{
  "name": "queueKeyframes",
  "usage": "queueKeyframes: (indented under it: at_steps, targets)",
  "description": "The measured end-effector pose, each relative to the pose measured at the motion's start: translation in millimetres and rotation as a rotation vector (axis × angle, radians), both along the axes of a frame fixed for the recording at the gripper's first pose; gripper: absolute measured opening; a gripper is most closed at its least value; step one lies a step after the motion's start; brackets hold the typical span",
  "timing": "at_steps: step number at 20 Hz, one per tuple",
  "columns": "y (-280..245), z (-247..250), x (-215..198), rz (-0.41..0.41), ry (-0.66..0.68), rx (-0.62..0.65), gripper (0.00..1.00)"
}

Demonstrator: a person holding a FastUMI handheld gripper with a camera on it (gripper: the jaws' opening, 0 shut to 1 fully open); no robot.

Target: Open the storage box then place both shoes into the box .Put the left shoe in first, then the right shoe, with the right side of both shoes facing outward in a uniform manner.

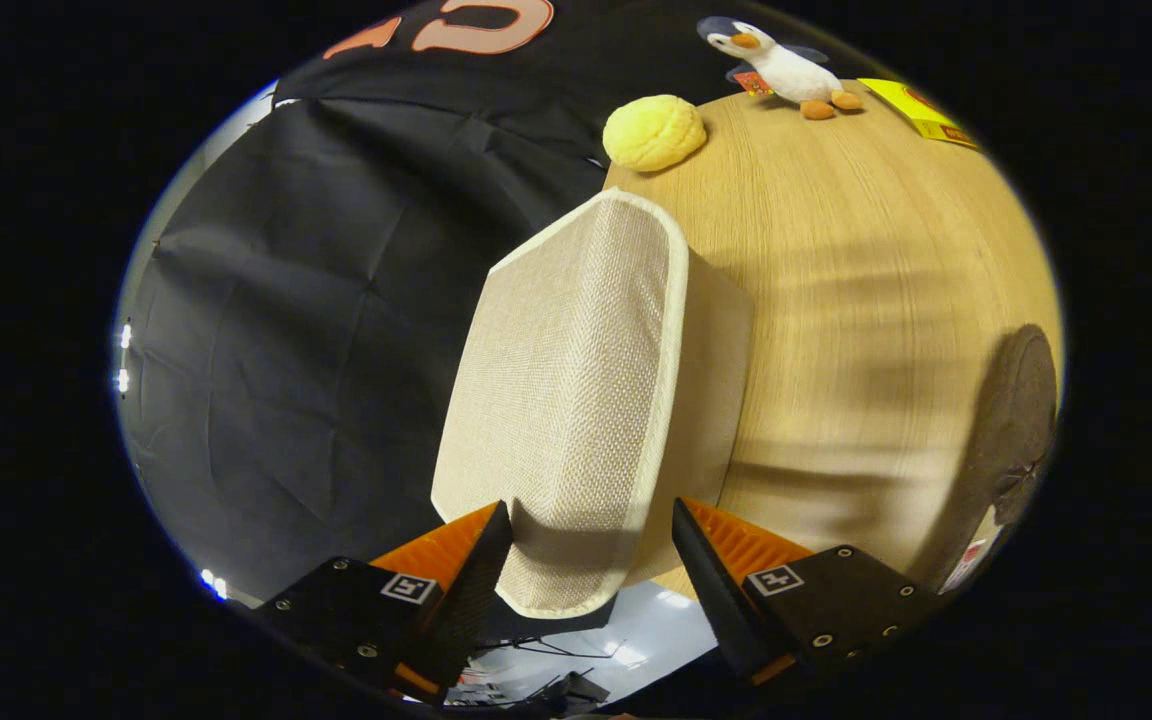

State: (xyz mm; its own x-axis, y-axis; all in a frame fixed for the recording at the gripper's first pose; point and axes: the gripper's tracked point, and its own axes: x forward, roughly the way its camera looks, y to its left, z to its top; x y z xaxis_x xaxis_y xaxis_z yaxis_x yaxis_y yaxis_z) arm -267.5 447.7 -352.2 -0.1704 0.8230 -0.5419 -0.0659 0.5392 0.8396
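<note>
The gripper stands open, its fingers either side of the box lid's near edge, not pressing it. Beyond, on the table, sit a yellow bun and a toy penguin.

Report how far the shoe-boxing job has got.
Nothing looks finished: no shoe is in the beige woven fabric storage box, whose lid face looks closed. In hand: the gripper is open, its fingers straddling the box's near corner on the light wooden table, not pressing it. Left: opening the box, then the left shoe, then the right.
</note>
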Motion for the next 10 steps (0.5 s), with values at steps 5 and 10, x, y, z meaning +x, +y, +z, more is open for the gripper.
queueKeyframes:
  at_steps: [5,10]
  targets:
    - [1,28,2,-0.020,0.028,0.079,0.94]
    - [-4,91,18,-0.031,-0.006,0.222,0.77]
